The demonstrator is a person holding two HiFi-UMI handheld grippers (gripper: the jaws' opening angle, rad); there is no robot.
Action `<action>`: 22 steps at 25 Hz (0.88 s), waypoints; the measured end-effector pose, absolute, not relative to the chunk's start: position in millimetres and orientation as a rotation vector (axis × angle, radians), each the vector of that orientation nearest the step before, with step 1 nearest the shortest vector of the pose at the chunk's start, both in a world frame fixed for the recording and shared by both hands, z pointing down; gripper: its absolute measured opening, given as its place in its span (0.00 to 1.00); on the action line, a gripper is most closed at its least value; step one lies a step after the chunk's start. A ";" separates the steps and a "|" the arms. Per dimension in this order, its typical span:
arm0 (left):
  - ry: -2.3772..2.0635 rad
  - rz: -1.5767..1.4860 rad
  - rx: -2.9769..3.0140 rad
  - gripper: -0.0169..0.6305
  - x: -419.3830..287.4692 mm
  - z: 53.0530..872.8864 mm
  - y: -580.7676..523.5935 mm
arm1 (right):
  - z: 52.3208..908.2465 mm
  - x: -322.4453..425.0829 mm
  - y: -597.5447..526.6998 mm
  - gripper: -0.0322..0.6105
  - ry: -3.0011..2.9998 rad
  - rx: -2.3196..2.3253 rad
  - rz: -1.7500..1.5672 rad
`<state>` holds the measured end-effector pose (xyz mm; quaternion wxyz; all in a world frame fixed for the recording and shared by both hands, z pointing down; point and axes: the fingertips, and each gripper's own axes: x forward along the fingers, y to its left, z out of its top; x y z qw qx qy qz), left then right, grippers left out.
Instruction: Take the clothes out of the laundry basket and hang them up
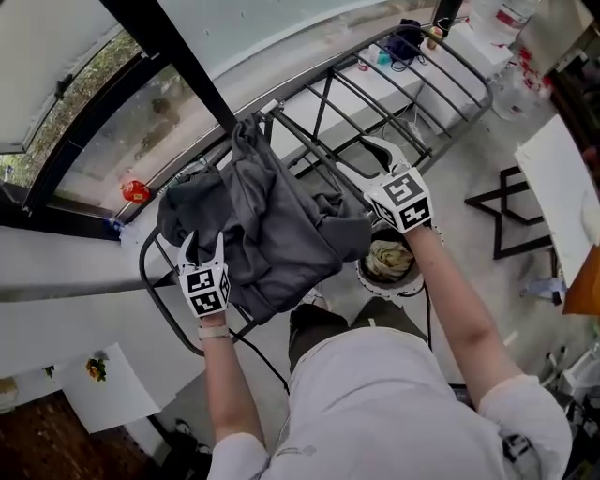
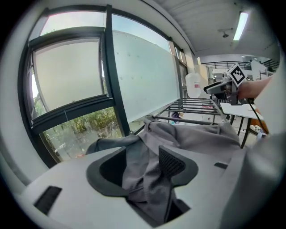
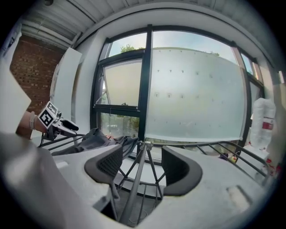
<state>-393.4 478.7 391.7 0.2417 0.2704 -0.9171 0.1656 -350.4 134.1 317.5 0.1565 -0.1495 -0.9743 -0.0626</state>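
Garment (image 1: 272,225), grey, lies draped over the window-side end of the drying rack (image 1: 322,105). Left gripper (image 2: 143,161) has jaws apart, fabric slack between them; right gripper (image 3: 142,157) gapes empty over the bars

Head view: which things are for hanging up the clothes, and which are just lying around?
For the job:
grey garment, draped over the drying rack
laundry basket, with beige cloth inside

Just lying about:
red thing by the window
white jug
white table
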 end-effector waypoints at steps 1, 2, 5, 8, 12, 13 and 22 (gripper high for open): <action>-2.508 0.456 0.763 0.35 -382.5 389.5 466.9 | 317.4 -335.3 123.4 0.45 -2.797 -0.410 -0.167; -2.508 0.458 0.786 0.35 -371.4 387.4 454.8 | 318.0 -319.7 112.6 0.45 -2.803 -0.392 -0.159; -2.506 0.469 0.857 0.35 -336.6 382.7 416.1 | 324.9 -271.1 79.2 0.45 -2.814 -0.336 -0.138; -2.490 0.500 0.939 0.35 -299.9 379.8 373.9 | 337.4 -221.3 45.2 0.45 -2.819 -0.276 -0.094; -2.426 0.550 1.065 0.35 -248.5 387.0 314.3 | 365.0 -160.5 4.0 0.45 -2.794 -0.194 -0.021; -2.400 0.570 1.102 0.35 -236.1 391.0 299.2 | 374.0 -145.8 -5.0 0.45 -2.784 -0.170 0.003; -2.107 0.676 1.439 0.35 -156.7 446.7 169.4 | 458.6 -32.0 -60.3 0.45 -2.650 0.094 0.234</action>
